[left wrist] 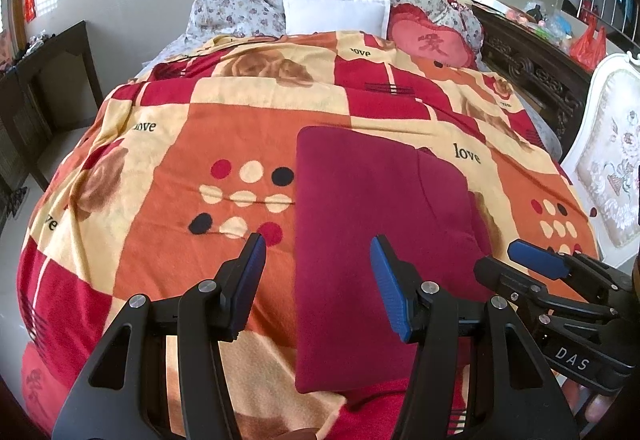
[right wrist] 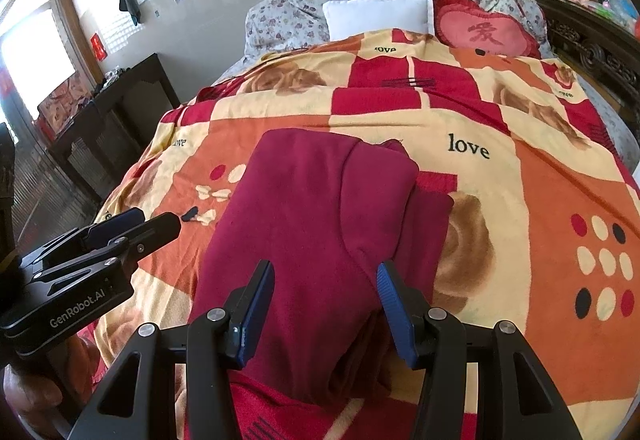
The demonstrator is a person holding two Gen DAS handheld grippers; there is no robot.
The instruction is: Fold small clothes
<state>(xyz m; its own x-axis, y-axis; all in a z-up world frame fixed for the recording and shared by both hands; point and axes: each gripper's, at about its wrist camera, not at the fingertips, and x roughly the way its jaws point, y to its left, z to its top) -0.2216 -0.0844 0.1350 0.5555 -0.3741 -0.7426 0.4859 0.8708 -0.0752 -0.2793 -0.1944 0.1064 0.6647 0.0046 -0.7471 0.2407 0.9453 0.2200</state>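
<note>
The dark red garment (right wrist: 320,240) lies partly folded on the blanket (right wrist: 520,200), near end under my grippers. My left gripper (left wrist: 318,280) and right gripper (right wrist: 326,304) both hover apart, empty. I'd pinch both near corners evenly, then fold away, edges aligned

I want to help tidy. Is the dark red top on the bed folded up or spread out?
Folded. The dark red garment lies in a narrow rectangle with a doubled layer along one side, on the patterned blanket.
</note>
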